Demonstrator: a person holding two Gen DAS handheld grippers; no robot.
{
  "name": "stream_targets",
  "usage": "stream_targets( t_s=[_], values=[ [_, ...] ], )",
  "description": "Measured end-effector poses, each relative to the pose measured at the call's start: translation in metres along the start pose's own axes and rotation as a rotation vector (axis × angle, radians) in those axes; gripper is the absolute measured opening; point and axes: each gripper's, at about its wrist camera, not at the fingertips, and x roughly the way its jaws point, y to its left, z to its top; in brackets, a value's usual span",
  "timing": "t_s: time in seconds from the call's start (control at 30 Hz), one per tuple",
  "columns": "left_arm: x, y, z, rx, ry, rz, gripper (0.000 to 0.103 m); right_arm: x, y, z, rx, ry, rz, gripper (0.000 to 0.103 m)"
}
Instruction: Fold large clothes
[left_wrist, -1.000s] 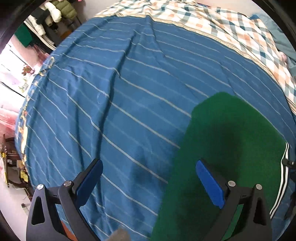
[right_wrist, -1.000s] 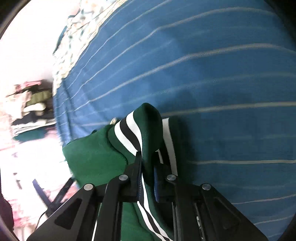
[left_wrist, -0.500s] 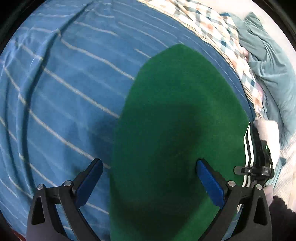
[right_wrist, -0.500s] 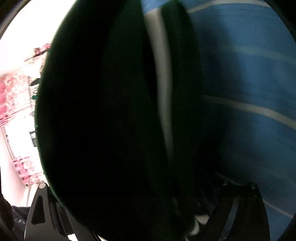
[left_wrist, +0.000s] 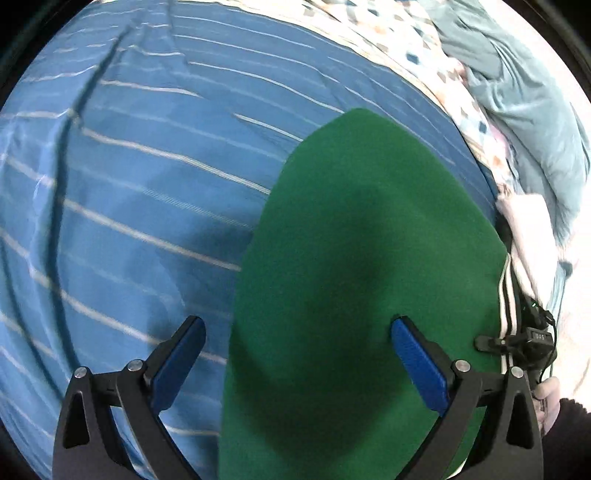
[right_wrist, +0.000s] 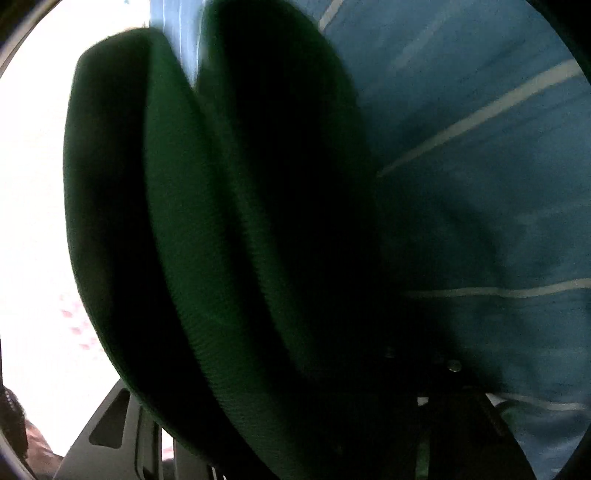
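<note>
Right-wrist view: green garment hides right gripper, grip unclear; left gripper released.

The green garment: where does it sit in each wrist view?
Left wrist: green garment fills centre to lower right, flat on the bed.
Right wrist: its dark folds drape close over the lens, left and centre, hiding the jaws.
Shared landmark: blue striped bedsheet, on the right there.

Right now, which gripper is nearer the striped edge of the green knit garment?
Right. The right gripper sits at the white-striped edge; the left gripper hovers open above the green knit garment, away from that edge.
</note>
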Motion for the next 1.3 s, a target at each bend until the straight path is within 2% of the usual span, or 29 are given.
stream_targets(
  t_s=[0.03,0.07,0.13,0.2,0.23,0.27,0.37,0.4,0.43,0.5,0.63,0.7,0.87,1.03,1.23,1.3],
  values=[
    [0.002,0.000,0.002,0.010,0.006,-0.014,0.103,0.002,0.006,-0.003,-0.070,-0.038,-0.095,0.064],
    [0.003,0.000,0.004,0.018,0.011,-0.030,0.103,0.005,0.010,-0.004,-0.102,-0.055,-0.141,0.068],
    [0.008,-0.002,0.009,0.042,0.017,-0.064,0.103,0.015,0.014,-0.003,-0.173,-0.058,-0.214,0.084],
    [0.010,-0.006,0.013,0.078,0.008,-0.083,0.102,0.028,0.011,-0.001,-0.205,-0.035,-0.210,0.087],
    [0.010,-0.008,0.014,0.095,-0.007,-0.103,0.097,0.034,0.008,0.001,-0.210,-0.021,-0.191,0.087],
    [0.012,-0.010,0.018,0.107,-0.013,-0.104,0.096,0.038,0.006,0.002,-0.212,-0.012,-0.174,0.088],
    [0.013,-0.011,0.017,0.132,-0.026,-0.093,0.083,0.052,0.008,0.001,-0.244,0.001,-0.159,0.089],
    [0.013,-0.011,0.016,0.131,-0.030,-0.093,0.080,0.057,0.010,-0.001,-0.251,-0.001,-0.160,0.087],
    [0.012,-0.010,0.016,0.128,-0.034,-0.094,0.078,0.063,0.013,-0.003,-0.261,-0.003,-0.172,0.082],
    [0.010,-0.009,0.014,0.114,-0.042,-0.092,0.073,0.074,0.015,-0.006,-0.234,-0.020,-0.147,0.065],
    [-0.002,-0.014,0.017,0.119,-0.064,-0.090,0.056,0.092,0.025,-0.019,-0.209,-0.055,-0.144,0.049],
    [-0.012,-0.016,0.020,0.119,-0.071,-0.103,0.053,0.096,0.033,-0.029,-0.201,-0.067,-0.131,0.046],
    [-0.035,-0.021,0.034,0.134,-0.094,-0.111,0.050,0.107,0.071,-0.048,-0.228,-0.081,-0.067,0.043],
    [-0.060,-0.019,0.062,0.114,-0.149,-0.104,0.049,0.126,0.125,-0.047,-0.298,-0.079,-0.057,0.043],
    [-0.087,-0.024,0.138,0.137,-0.221,-0.083,0.049,0.163,0.206,-0.015,-0.342,-0.079,-0.034,0.043],
    [-0.091,-0.023,0.178,0.148,-0.236,-0.078,0.049,0.175,0.232,0.000,-0.354,-0.084,-0.027,0.043]
  ],
)
